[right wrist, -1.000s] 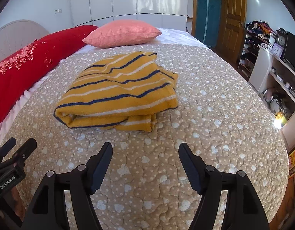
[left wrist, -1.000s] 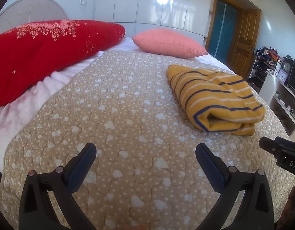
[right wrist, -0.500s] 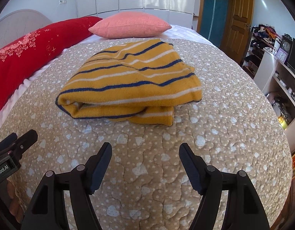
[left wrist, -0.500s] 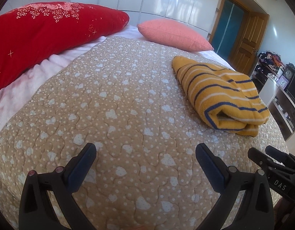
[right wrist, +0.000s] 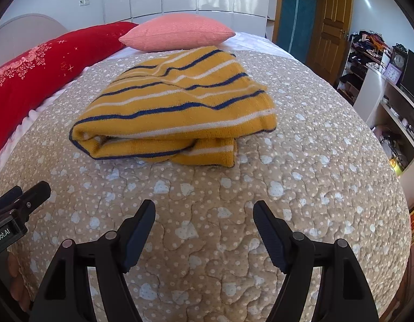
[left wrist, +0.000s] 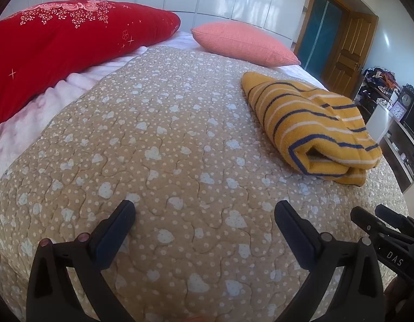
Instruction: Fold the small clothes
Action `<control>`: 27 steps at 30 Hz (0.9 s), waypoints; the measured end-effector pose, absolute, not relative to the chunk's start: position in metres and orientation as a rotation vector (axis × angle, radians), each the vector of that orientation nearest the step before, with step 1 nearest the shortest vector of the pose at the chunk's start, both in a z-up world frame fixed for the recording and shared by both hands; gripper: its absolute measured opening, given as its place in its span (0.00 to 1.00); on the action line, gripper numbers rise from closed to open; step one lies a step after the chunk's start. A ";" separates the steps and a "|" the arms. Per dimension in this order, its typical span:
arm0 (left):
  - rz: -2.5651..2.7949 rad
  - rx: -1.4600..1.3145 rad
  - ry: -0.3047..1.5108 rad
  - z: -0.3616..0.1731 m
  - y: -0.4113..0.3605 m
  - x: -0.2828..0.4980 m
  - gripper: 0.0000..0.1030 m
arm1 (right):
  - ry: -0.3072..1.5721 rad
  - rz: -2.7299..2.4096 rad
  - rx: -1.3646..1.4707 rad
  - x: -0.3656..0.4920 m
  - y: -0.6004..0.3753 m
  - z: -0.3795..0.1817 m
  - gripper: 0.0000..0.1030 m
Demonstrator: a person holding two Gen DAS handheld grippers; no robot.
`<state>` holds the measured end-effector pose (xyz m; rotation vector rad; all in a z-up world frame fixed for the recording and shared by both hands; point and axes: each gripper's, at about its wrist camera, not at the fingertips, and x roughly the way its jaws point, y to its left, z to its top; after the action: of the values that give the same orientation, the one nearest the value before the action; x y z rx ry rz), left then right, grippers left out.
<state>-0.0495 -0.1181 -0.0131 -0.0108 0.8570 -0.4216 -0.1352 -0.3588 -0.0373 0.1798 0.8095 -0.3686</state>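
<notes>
A yellow garment with blue and white stripes [right wrist: 177, 104] lies folded in a thick bundle on the beige quilted bedspread [right wrist: 301, 182]. In the left wrist view the garment [left wrist: 309, 126] lies at the right. My right gripper [right wrist: 204, 214] is open and empty, a short way in front of the garment's near folded edge. My left gripper [left wrist: 205, 214] is open and empty over bare quilt, to the left of the garment. The right gripper's tip [left wrist: 381, 225] shows at the left view's right edge.
A red embroidered pillow [left wrist: 59, 45] and a pink cushion [right wrist: 177, 30] lie at the head of the bed. White wardrobes stand behind. A wooden door [right wrist: 333, 26], a cluttered shelf [right wrist: 365, 53] and a white unit with clocks [right wrist: 389, 80] stand right of the bed.
Both grippers have moved forward and lower towards the quilt, so the garment looks larger and closer. The garment has not moved. Both stay open.
</notes>
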 end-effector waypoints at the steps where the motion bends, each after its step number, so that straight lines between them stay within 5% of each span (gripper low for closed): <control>1: -0.421 -0.011 0.857 -0.013 -0.118 -0.050 1.00 | 0.810 -0.369 0.181 -0.135 -0.359 -0.037 0.77; 27: -0.417 -0.005 0.864 -0.015 -0.117 -0.049 1.00 | 0.822 -0.369 0.182 -0.135 -0.357 -0.042 0.79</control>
<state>-0.0491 -0.1167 -0.0148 -0.0050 0.8644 -0.4170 -0.1351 -0.3567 -0.0422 0.1822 0.8224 -0.3693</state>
